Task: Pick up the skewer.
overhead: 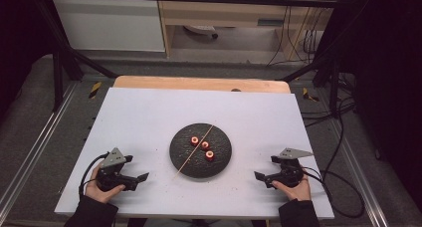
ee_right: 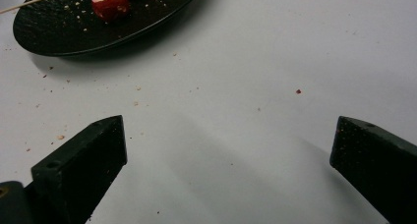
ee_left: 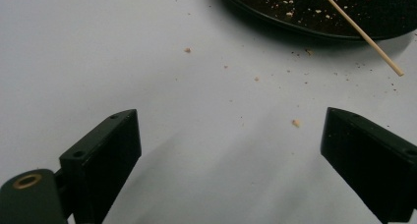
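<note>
A black plate (overhead: 200, 165) sits near the middle of the white counter (overhead: 149, 112), a little toward the near edge. On it lie three red fruit pieces (overhead: 204, 145) in a short diagonal row, each with a pale hollow centre, close together but apart. A thin wooden skewer (overhead: 194, 151) lies slanted across the plate just to their left, its near end sticking out past the rim over the counter. Crumbs are scattered on the plate and on the counter around it.

The left gripper (overhead: 143, 177) rests low at the near left, held in a hand (overhead: 102, 191), pointing right toward the plate and well short of it. In the left gripper view its jaws stand wide apart with only bare counter and a few crumbs between them; the skewer tip and plate rim lie beyond.

The right gripper (overhead: 259, 176) sits at the near right in the other hand (overhead: 294, 188), pointing left at the plate. Its jaws too are spread wide and grasp nothing.
</note>
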`<action>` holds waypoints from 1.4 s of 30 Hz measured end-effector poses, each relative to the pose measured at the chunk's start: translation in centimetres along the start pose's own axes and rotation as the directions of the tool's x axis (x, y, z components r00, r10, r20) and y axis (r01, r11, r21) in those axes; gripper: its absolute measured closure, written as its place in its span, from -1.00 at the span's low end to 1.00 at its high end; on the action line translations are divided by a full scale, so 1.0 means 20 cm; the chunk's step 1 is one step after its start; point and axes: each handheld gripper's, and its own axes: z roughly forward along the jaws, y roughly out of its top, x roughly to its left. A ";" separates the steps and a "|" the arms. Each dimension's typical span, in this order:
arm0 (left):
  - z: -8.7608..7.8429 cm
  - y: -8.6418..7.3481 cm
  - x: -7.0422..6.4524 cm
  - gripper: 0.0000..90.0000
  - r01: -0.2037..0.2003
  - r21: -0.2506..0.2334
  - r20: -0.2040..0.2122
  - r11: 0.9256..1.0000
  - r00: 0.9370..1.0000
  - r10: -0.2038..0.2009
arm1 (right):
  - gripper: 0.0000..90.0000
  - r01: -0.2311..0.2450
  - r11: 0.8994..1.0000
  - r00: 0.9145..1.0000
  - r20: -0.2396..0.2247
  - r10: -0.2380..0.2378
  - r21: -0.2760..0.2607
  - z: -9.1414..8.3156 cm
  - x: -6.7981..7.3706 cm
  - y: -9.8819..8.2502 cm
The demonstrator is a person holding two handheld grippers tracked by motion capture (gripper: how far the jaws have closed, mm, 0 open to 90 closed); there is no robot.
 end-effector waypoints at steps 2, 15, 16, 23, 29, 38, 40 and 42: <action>0.00 0.00 0.00 -0.83 -0.002 0.002 0.000 1.000 1.000 0.002 | -0.97 0.003 1.000 1.000 0.001 -0.003 -0.003 0.00 0.00 0.00; 0.01 0.03 -0.03 -0.85 -0.001 0.010 0.004 1.000 1.000 0.001 | -0.98 0.001 1.000 1.000 -0.004 -0.001 0.001 0.00 0.00 0.00; 0.01 0.03 -0.03 -0.86 0.000 0.010 0.006 1.000 1.000 0.000 | -0.98 0.000 1.000 1.000 -0.002 0.000 0.002 0.00 0.00 0.00; 0.02 0.06 -0.05 -0.86 -0.007 0.014 0.002 1.000 1.000 0.007 | -0.98 -0.004 1.000 1.000 -0.002 0.004 0.002 0.00 0.00 0.00; 0.03 0.08 -0.07 -0.86 -0.012 0.020 0.006 1.000 1.000 0.012 | -0.98 -0.005 1.000 1.000 0.001 0.005 0.004 0.00 0.00 0.00; 0.04 0.13 -0.10 -0.85 -0.012 0.028 0.007 1.000 1.000 0.012 | -0.98 -0.005 1.000 1.000 -0.001 0.005 0.000 0.00 0.00 0.00; 0.05 0.14 -0.12 -0.85 -0.020 0.033 0.006 0.999 1.000 0.020 | -0.98 -0.004 1.000 1.000 0.001 0.004 0.000 -0.01 0.00 0.00; 0.05 0.15 -0.13 -0.85 -0.022 0.035 0.007 0.999 1.000 0.022 | -0.98 -0.004 1.000 1.000 0.003 0.004 0.000 -0.01 0.00 0.00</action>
